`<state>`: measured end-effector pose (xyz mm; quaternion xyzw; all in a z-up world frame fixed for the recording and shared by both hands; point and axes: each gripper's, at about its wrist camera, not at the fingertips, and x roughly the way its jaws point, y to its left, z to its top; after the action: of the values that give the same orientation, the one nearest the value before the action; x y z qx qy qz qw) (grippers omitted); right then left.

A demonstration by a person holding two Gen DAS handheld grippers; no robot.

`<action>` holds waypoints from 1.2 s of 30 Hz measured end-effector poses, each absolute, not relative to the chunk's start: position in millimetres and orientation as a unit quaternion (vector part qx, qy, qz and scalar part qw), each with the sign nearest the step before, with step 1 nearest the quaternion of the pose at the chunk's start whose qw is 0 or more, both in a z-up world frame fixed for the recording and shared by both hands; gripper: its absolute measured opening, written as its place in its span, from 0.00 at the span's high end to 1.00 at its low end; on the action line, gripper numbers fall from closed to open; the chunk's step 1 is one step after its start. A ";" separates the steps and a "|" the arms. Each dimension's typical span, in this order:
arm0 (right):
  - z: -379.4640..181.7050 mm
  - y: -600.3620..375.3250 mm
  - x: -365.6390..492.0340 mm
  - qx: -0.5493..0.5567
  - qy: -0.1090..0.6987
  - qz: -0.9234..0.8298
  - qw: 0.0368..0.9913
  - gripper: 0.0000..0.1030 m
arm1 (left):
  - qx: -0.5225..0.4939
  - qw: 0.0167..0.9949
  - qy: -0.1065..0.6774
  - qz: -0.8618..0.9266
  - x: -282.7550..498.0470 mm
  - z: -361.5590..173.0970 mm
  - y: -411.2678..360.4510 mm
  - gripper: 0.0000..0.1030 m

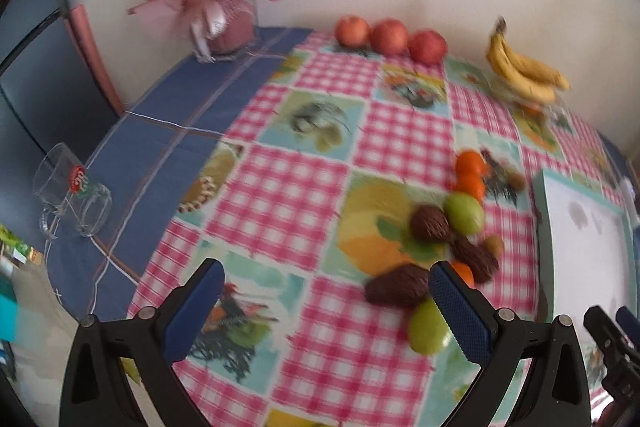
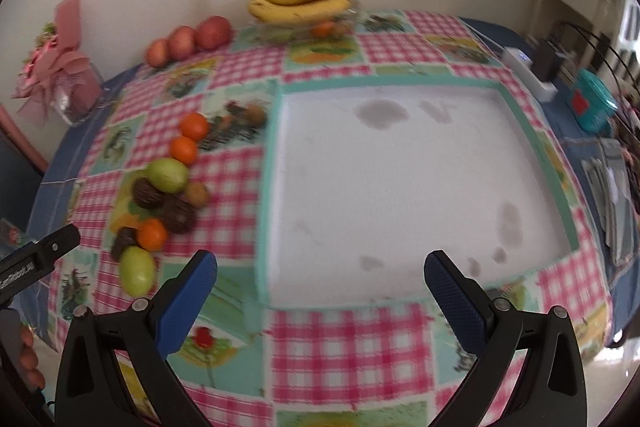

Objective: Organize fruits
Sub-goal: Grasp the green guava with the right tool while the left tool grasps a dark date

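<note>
Both grippers, left (image 1: 326, 303) and right (image 2: 320, 291), gape empty: no fruit (image 1: 448, 227) is picked yet (it clusters by the left's right jaw), so the left must shift right to straddle one.

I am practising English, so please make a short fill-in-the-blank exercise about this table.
1. Both claws, left and right, are ____.
2. The bananas lie on a glass ____.
3. The tray has a white inside and holds ____ fruit.
4. ____ apples line the wall.

Answers: open; bowl; no; three
</note>
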<state>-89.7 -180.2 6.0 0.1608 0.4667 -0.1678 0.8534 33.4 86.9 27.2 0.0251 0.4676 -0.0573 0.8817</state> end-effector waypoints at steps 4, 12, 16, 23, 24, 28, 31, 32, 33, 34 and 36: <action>11.3 -161.8 -72.5 0.168 0.455 -0.124 0.866 0.00 | 0.019 0.906 0.418 -0.053 34.8 38.4 102.7 0.00; 5.4 -125.6 -44.9 0.154 0.471 -0.084 0.864 0.00 | 0.012 0.883 0.463 -0.073 52.4 31.0 114.7 0.00; -2.6 -111.5 -36.4 0.145 0.493 -0.071 0.855 0.00 | 0.032 0.867 0.492 -0.075 63.7 16.8 112.9 0.00; -16.0 -82.2 -16.8 0.113 0.526 -0.044 0.842 0.00 | 0.018 0.839 0.538 -0.080 82.3 -5.2 127.2 0.00; -19.1 -75.7 -13.0 0.107 0.531 -0.039 0.839 0.00 | 0.019 0.838 0.539 -0.081 83.4 -6.7 128.1 0.00; -29.9 -58.1 -4.0 0.091 0.547 -0.029 0.831 0.00 | 0.015 0.829 0.553 -0.086 89.2 -16.0 131.3 0.00; -37.8 -49.1 1.1 0.085 0.558 -0.027 0.825 0.00 | 0.006 0.822 0.562 -0.087 93.4 -23.2 134.0 0.00; -41.1 -45.7 3.1 0.082 0.562 -0.027 0.823 0.01 | 0.003 0.821 0.565 -0.087 94.5 -25.7 135.1 0.00; -43.1 -43.7 4.1 0.080 0.564 -0.026 0.822 0.01 | 0.001 0.819 0.567 -0.087 96.0 -27.3 134.8 0.00; -45.2 -41.9 5.4 0.078 0.566 -0.026 0.820 0.01 | -0.001 0.818 0.569 -0.087 97.2 -29.4 135.0 0.00; -49.3 -37.7 7.1 0.075 0.570 -0.021 0.818 0.06 | -0.004 0.816 0.572 -0.089 98.1 -32.3 135.3 0.01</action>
<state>7.1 -37.7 -49.3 0.0750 0.5701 -0.0214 0.8179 98.1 135.3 -32.3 -0.0040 0.5717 -0.0895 0.8155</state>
